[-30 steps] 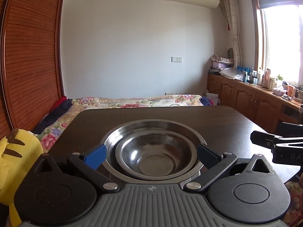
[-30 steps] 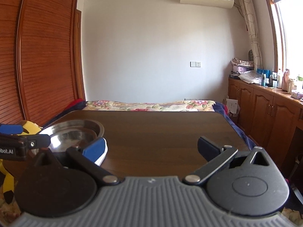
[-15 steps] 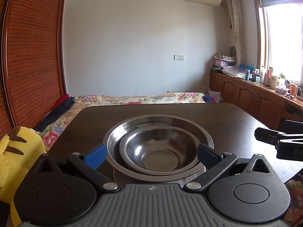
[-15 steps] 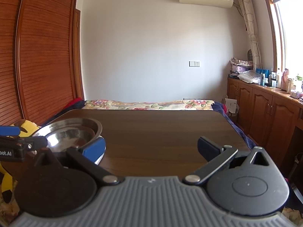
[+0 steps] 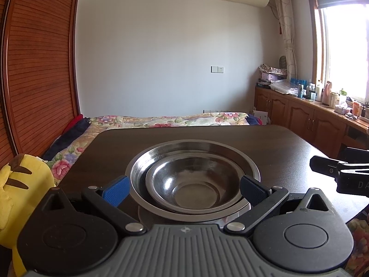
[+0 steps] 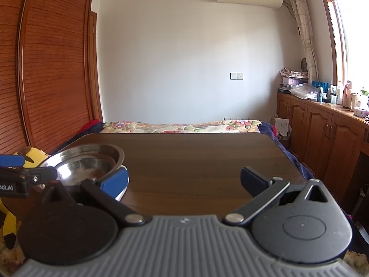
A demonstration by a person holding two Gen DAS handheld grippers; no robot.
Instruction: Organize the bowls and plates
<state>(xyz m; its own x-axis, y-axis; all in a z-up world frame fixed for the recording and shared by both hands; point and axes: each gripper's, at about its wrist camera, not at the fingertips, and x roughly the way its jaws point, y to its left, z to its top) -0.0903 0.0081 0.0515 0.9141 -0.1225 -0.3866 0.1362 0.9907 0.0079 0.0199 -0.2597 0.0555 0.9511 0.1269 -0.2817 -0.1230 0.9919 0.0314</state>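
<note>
Stainless-steel bowls sit nested on the dark brown wooden bench [image 5: 288,143]: a smaller round steel bowl [image 5: 193,184] rests inside a larger shallow steel bowl [image 5: 196,147], and both stand on a white plate [image 6: 123,185] of which only an edge shows. The left gripper [image 5: 184,188] faces this stack with its jaws spread wide, one blue-padded finger on each side of the larger bowl's rim, gripping nothing. The right gripper [image 6: 184,180] is positioned over bare bench surface to the right of the stack, jaws likewise wide apart and empty. A yellow plush toy [image 5: 20,184] lies off the bench's left edge.
</note>
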